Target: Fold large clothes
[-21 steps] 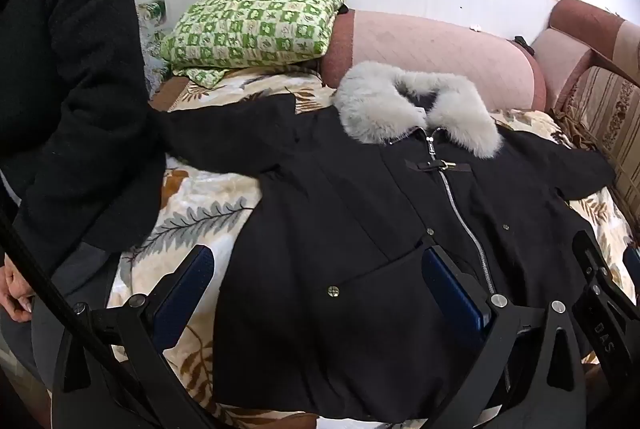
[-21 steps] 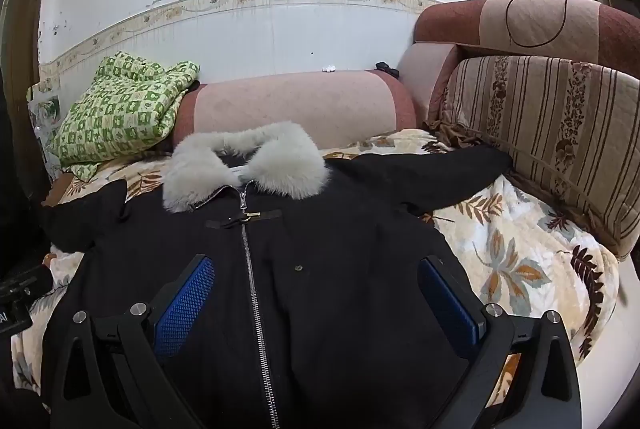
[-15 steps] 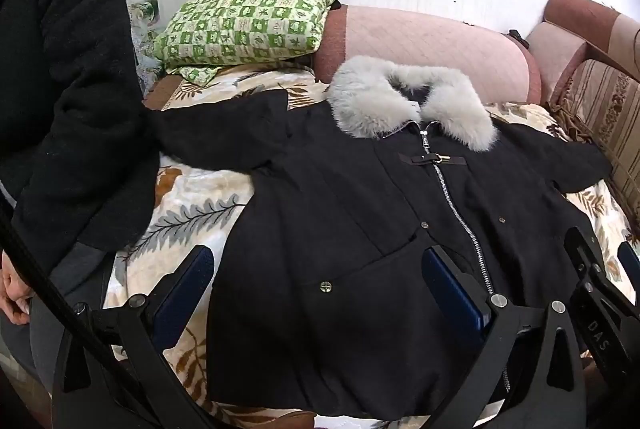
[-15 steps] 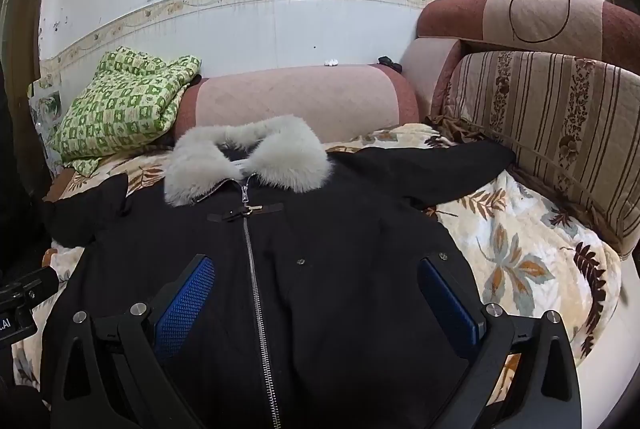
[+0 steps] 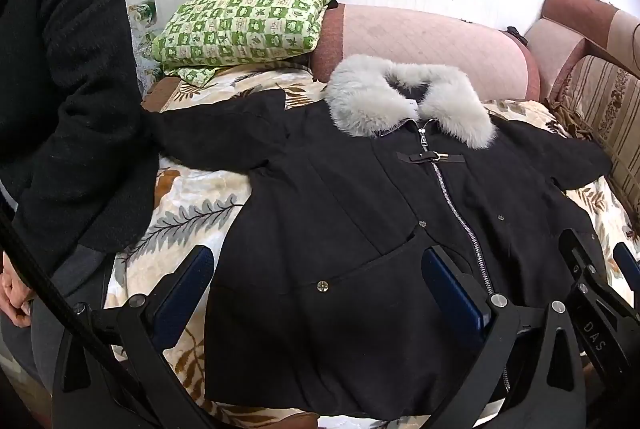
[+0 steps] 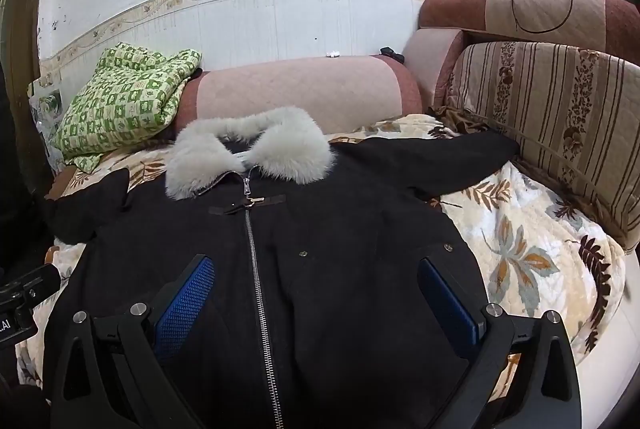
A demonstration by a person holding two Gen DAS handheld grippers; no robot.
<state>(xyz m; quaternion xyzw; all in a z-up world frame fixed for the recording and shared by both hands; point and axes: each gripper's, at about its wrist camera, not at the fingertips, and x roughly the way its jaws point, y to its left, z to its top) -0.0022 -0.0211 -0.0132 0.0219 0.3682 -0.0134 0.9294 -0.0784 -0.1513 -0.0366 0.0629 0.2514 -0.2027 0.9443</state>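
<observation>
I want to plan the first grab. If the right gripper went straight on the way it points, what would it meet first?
Most likely the black coat front, beside its zipper. The open right gripper points down at it; depth is hard to judge.

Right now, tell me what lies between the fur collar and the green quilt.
Bare leaf-print bedspread and the pink bolster's end separate the fur collar from the green quilt; nothing loose there. Right wrist view shows it.

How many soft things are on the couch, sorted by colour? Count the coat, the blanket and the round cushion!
Black: 1, the coat
Green checked: 1, the folded blanket
Pink: 1, the round cushion
Total: 3
</observation>
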